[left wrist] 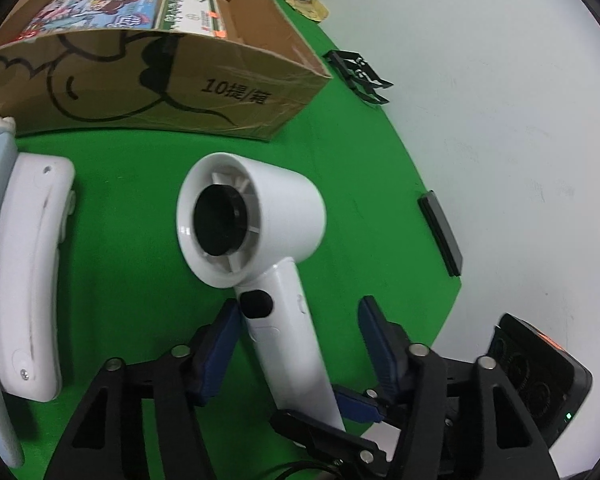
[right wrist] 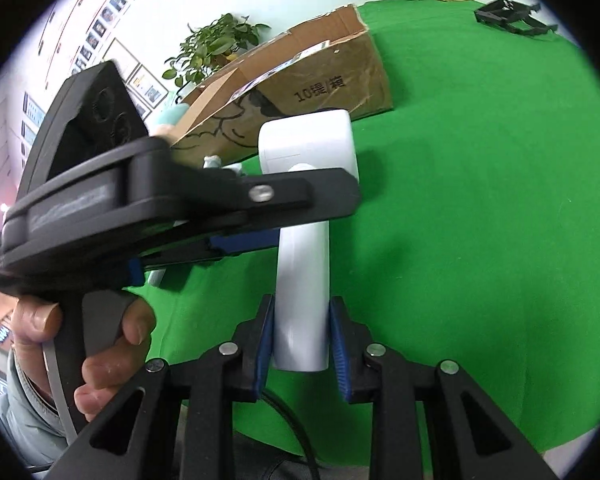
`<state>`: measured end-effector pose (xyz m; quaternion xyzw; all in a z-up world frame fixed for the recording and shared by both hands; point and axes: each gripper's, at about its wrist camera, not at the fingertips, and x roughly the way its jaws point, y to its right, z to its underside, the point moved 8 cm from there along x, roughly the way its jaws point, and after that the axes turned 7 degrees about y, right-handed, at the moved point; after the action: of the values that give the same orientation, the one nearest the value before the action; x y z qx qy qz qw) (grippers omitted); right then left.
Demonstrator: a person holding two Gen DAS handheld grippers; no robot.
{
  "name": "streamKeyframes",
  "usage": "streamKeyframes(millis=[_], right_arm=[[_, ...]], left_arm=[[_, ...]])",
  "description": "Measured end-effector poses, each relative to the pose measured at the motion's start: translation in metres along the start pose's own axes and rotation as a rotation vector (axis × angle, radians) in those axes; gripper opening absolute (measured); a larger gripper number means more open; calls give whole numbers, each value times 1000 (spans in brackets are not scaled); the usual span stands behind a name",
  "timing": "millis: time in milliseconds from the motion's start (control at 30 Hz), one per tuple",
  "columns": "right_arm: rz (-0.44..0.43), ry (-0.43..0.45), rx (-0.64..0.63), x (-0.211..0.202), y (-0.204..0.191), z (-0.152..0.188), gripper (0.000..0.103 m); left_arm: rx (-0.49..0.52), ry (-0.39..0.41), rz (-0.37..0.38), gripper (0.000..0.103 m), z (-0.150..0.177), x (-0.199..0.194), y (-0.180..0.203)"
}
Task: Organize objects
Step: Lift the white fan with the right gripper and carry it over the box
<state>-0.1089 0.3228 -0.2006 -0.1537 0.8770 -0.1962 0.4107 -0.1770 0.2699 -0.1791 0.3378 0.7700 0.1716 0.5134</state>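
A white hair dryer is held above the green cloth, its barrel toward the cardboard box. My right gripper is shut on the base of the dryer's handle; it also shows in the left wrist view. My left gripper is open, its blue pads on either side of the handle's upper part, apart from it. In the right wrist view the left gripper reaches in from the left across the handle.
The open box holds printed packages. A white curved object lies at the left on the cloth. A black clip and a flat black bar lie at the cloth's right edge. Potted plants stand behind.
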Motion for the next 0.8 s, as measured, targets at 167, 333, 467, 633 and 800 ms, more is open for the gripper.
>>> streamKeyframes(millis=[167,333,467,633,800], right_arm=[[13,3,-26,1,-8,2,25],[31,27,-70,0,-20,-3,25],[25,59,-89,-2,-29,-15,25],[21,107,-134,-4,-42,-40,25],[16,155,-176,-3,-51,-75,25]], left_arm=[[-8,13,-27,34,-4,0,-7],[48,59,-38,31,-17,-8,3],[78,98,-31,30,-32,-17,15],[96,162,-23,29,-61,-36,28],[113,205,-15,29,-105,-57,29]])
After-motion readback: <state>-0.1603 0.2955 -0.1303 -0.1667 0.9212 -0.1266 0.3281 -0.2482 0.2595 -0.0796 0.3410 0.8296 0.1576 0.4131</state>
